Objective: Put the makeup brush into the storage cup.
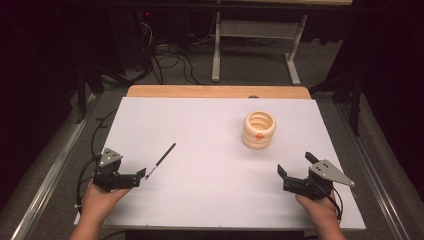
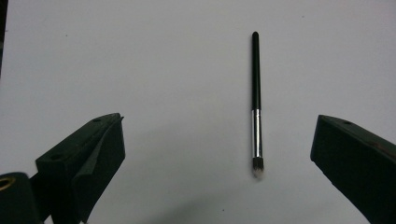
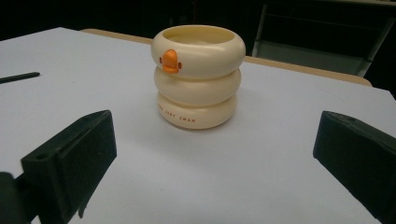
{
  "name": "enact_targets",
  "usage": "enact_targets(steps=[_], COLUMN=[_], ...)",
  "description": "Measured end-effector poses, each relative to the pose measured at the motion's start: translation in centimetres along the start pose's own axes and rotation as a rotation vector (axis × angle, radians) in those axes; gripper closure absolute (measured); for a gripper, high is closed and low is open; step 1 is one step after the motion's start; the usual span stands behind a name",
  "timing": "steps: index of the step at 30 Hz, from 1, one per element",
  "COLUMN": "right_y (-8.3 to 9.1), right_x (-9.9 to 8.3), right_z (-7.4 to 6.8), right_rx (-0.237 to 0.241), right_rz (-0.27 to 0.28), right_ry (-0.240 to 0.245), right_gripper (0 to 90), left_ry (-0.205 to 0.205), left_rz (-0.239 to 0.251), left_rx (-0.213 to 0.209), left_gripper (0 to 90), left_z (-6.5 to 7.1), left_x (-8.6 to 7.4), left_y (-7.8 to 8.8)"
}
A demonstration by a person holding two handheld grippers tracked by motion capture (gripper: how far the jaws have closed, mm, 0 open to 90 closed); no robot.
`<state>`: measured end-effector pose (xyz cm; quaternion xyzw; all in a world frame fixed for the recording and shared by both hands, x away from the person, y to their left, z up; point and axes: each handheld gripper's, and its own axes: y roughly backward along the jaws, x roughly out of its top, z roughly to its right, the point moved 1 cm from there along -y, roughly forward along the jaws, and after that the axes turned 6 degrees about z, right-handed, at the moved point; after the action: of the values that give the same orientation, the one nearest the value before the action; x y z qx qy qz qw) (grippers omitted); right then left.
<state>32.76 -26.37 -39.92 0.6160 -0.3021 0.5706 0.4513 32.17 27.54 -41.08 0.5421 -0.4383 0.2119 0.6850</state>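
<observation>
Right ahead of your left gripper (image 1: 142, 174), jaws wide and empty, brush (image 2: 256, 105) lies lengthwise, bristles nearest; right gripper (image 1: 295, 164) open, empty too.

The white surface (image 1: 210, 170) is evenly lit from above; the room beyond lies in darkness. The cream holder (image 3: 198, 77) casts a soft, faint shadow. The near jaws are slightly blurred; all views look mildly grainy.
</observation>
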Motion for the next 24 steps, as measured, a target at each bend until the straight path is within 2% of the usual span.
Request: enact_targets(steps=[18, 24], right_y=[-0.3, -0.3], right_x=[-0.3, -0.4], right_z=[-0.1, -0.1], right_rx=[-0.012, -0.015], right_rz=[-0.025, -0.033], right_ry=[0.019, 0.021], right_gripper=[0.8, 0.9], left_ry=[-0.04, -0.059], left_rz=[-0.157, -0.182], left_rx=[-0.006, -0.015], left_gripper=[4.5, 4.5], left_z=[1.2, 1.6], left_x=[-0.1, -0.2], left_y=[-0.8, -1.0])
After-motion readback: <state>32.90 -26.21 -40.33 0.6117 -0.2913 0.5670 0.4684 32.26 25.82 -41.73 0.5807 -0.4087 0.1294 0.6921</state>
